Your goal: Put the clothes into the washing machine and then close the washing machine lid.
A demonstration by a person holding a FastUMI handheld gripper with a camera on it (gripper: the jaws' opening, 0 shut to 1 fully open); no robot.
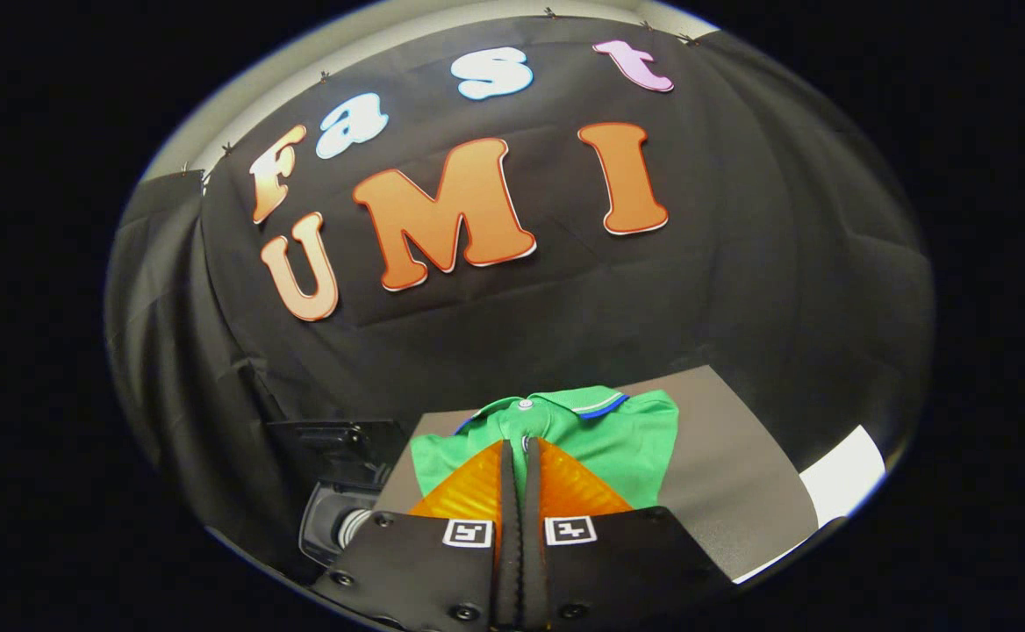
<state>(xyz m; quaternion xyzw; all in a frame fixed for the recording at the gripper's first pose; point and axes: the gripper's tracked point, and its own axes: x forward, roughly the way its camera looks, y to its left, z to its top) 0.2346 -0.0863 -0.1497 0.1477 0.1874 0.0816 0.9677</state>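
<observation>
Black cloth drapes the booth wall (653, 290) beyond everything, hanging in folds, and below it a grey table surface (732, 474) spreads out ahead of the gripper. On that surface lies a green polo shirt (627, 439), spread flat, with a blue-edged collar (596, 405) and a small white button (525, 405) at the neck. Its long axis runs straight away from the fingers, collar at the far end toward 12 o'clock and body toward the gripper at 6 o'clock; the collar end tilts slightly toward 1 o'clock. From the fingertips, the shirt lies just ahead and spreads out to 10 and 2 o'clock.

At about 9 o'clock of the fingers, off the table's edge, sits a dark washing machine (337, 491) with a pale rounded part visible low down; whether its lid is up or down cannot be told from here. A white patch (842, 483) shows past the table's edge at 3 o'clock.

The gripper (521, 443) has its two fingers (469, 491) pressed together, no gap visible between them, their tips lying over the shirt's chest just below the collar. Whether any cloth is pinched between them cannot be told
</observation>
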